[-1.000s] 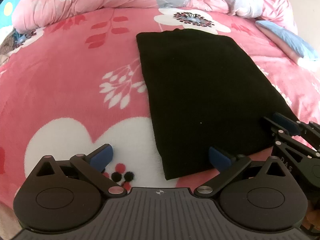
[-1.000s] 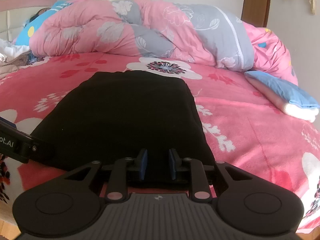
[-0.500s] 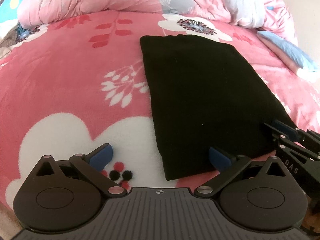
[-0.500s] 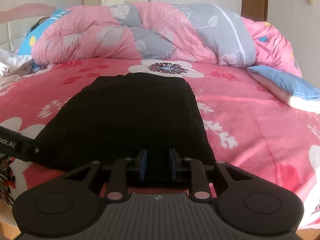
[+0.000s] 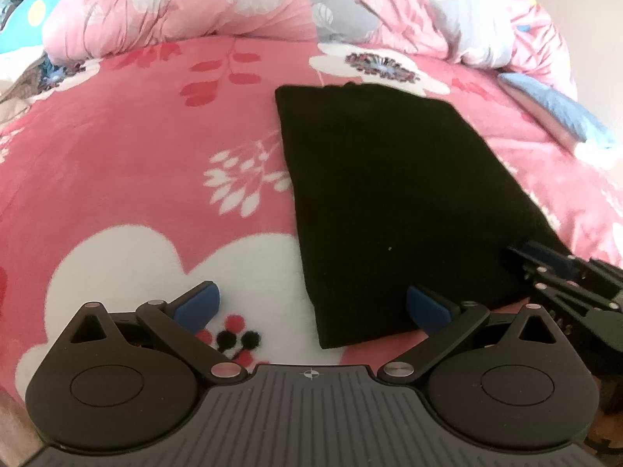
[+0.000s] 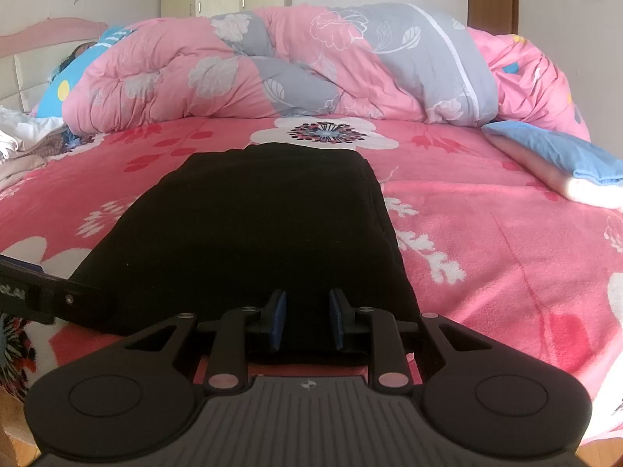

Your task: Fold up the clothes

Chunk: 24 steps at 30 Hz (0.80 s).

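The black garment point(image 5: 393, 202) lies flat on the bed point(image 5: 155, 148), folded to a long rectangle, its near hem at both tongs. The left tongs point(image 5: 311, 305) stand wide, straddling the near left corner without pressing it. The right tongs point(image 6: 307, 321) are narrow at the near right hem; whether cloth is pinched between the pads cannot be told. Risk: if only the top layer is caught, the layers could separate on lifting. Uneven lifting by the two hands would skew the fold.
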Available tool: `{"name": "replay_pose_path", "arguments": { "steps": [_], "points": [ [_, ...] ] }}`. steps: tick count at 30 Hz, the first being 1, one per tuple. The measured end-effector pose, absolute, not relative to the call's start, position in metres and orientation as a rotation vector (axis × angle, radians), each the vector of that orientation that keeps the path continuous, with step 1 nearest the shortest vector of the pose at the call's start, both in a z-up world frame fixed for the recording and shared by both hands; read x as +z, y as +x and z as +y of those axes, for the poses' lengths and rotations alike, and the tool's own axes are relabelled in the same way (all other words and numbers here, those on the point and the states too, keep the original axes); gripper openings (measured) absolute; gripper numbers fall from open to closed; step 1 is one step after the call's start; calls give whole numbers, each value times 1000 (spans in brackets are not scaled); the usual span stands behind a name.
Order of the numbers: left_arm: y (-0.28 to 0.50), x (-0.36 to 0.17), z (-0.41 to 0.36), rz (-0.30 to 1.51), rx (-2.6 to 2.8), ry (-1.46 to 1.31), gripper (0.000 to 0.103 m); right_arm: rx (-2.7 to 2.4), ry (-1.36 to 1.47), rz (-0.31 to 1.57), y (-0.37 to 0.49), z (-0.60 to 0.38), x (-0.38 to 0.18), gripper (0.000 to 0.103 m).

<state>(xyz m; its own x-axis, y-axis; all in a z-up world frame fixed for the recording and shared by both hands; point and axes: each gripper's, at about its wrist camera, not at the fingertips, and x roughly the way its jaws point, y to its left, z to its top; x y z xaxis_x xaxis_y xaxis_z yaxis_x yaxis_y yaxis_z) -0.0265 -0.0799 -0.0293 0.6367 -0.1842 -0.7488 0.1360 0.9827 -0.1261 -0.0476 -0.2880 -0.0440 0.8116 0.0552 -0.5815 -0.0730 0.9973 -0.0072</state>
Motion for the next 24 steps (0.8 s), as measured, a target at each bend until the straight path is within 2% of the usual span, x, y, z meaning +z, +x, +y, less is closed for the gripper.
{"name": "replay_pose_path", "arguments": {
  "steps": [7,18,20,22,24],
  "points": [
    [-33,-13,-84,745,-223,-33,103,64,-34,622,-47,-287,-45,26],
    [-63,-18,-67,715,-290,-21,97,59,-37,625,-46,-285,-44,26],
    [-67,-19,-65,723,-292,-18,92,61,-33,622,-46,-286,-45,26],
    [-69,-18,-64,709,-305,-28,80,64,-32,620,-46,-287,-45,26],
    [-68,-16,-66,692,-319,-36,75,67,-31,620,-46,-288,-45,26]
  ]
}}
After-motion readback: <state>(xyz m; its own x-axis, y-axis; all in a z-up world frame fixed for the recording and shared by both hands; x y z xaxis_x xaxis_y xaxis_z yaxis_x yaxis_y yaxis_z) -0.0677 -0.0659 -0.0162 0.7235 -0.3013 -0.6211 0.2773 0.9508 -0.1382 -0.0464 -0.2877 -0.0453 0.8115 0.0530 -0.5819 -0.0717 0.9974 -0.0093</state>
